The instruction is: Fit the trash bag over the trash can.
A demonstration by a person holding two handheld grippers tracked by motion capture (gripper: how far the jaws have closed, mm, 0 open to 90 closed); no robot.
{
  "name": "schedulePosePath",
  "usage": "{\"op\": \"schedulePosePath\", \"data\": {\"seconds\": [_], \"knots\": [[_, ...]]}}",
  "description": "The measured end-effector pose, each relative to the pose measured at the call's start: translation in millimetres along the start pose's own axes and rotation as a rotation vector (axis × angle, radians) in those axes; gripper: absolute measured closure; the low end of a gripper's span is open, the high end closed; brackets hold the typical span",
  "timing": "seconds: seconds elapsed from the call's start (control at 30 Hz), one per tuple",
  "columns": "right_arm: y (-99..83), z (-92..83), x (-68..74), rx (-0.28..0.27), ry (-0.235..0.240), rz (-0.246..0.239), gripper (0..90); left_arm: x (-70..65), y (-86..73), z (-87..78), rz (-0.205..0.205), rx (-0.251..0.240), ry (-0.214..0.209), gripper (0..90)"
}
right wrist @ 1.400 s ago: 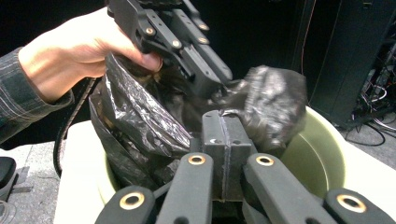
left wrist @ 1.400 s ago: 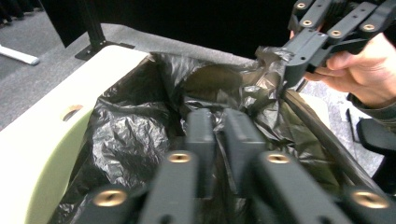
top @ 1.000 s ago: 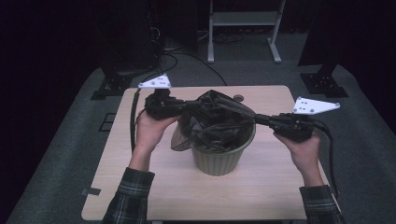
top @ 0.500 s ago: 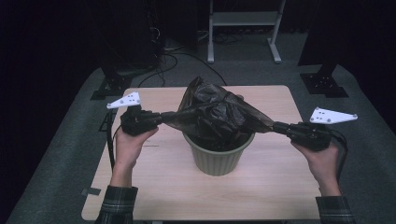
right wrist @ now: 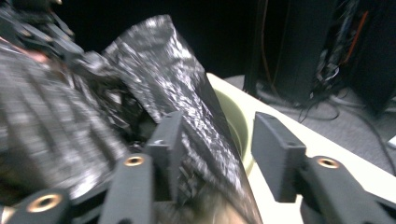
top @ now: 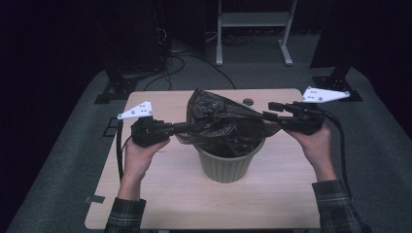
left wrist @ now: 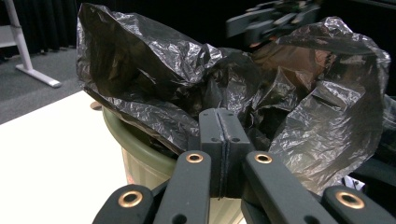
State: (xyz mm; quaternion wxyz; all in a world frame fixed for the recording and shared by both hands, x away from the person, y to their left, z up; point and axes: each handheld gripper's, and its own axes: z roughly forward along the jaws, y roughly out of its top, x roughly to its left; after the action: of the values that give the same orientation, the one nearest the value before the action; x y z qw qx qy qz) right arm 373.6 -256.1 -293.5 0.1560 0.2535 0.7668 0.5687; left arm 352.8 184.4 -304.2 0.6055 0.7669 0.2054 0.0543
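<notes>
Black bag hides the bin's inside; left tool clamped on its plastic, right tool just parting, blurred plastic between.

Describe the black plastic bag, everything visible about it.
The black plastic bag is thin, glossy and crinkled. Its lower part sits in the green bin on the table; its top is stretched sideways above the rim. The left hand-held gripper is shut on one edge. The right hand-held gripper's jaws have just been opening, with film between them.

L tongs clamped, R tongs just parting
</notes>
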Motion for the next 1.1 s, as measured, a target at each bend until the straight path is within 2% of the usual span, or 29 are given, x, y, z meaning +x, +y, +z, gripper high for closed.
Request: {"op": "schedulePosePath", "data": {"seconds": [0.07,0.13,0.17,0.23,0.3,0.4,0.57,0.7,0.8,0.83,0.87,0.9,0.93,1.0,1.1], "knots": [[-0.6,14.7,-3.4,0.042,0.017,0.000,47.9,-0.3,0.1,0.0,0.004,-0.001,-0.001,89.4],[-2.4,25.6,-4.5,0.069,0.031,-0.008,49.1,-0.5,0.1,0.4,0.007,-0.002,-0.005,89.5],[-3.0,28.8,-4.7,0.081,0.038,-0.009,54.1,-0.5,0.0,0.8,0.008,-0.001,-0.006,89.4],[-4.3,33.6,-3.9,0.096,0.018,-0.034,77.3,-0.5,-0.5,1.2,0.008,-0.005,-0.007,89.5],[-4.9,34.4,-6.5,0.099,0.008,-0.026,90.0,0.0,-1.7,0.5,0.006,-0.006,-0.001,89.5],[-5.0,28.2,-11.7,0.077,-0.022,-0.010,90.0,2.2,-3.9,-4.7,0.004,-0.011,0.016,89.5],[-9.2,7.0,-22.0,0.062,-0.102,0.013,90.0,5.2,-8.4,-13.2,0.002,-0.016,0.051,89.5],[-21.2,-11.8,-33.2,0.052,-0.196,0.050,90.0,9.1,-14.6,-18.3,-0.004,-0.011,0.091,89.5],[-33.7,-22.0,-40.6,0.052,-0.240,0.092,90.0,11.1,-19.3,-20.7,-0.012,-0.011,0.107,89.5],[-39.3,-24.4,-42.7,0.058,-0.242,0.104,90.0,11.7,-20.4,-20.5,-0.015,-0.014,0.101,89.5],[-42.4,-26.1,-44.2,0.049,-0.224,0.116,90.0,11.7,-20.8,-20.0,-0.016,-0.015,0.100,89.5],[-43.1,-27.9,-43.7,0.035,-0.220,0.119,83.9,11.2,-20.6,-19.2,-0.014,-0.014,0.099,89.4],[-41.9,-31.2,-41.6,0.006,-0.227,0.117,73.8,10.2,-19.8,-18.1,-0.013,-0.018,0.093,89.5],[-33.1,-39.1,-36.7,-0.057,-0.177,0.134,66.2,7.7,-17.7,-16.0,-0.006,-0.020,0.088,89.4],[-19.7,-46.9,-24.8,-0.089,-0.144,0.101,59.9,4.0,-15.2,-13.4,0.003,-0.017,0.083,89.4]]}}
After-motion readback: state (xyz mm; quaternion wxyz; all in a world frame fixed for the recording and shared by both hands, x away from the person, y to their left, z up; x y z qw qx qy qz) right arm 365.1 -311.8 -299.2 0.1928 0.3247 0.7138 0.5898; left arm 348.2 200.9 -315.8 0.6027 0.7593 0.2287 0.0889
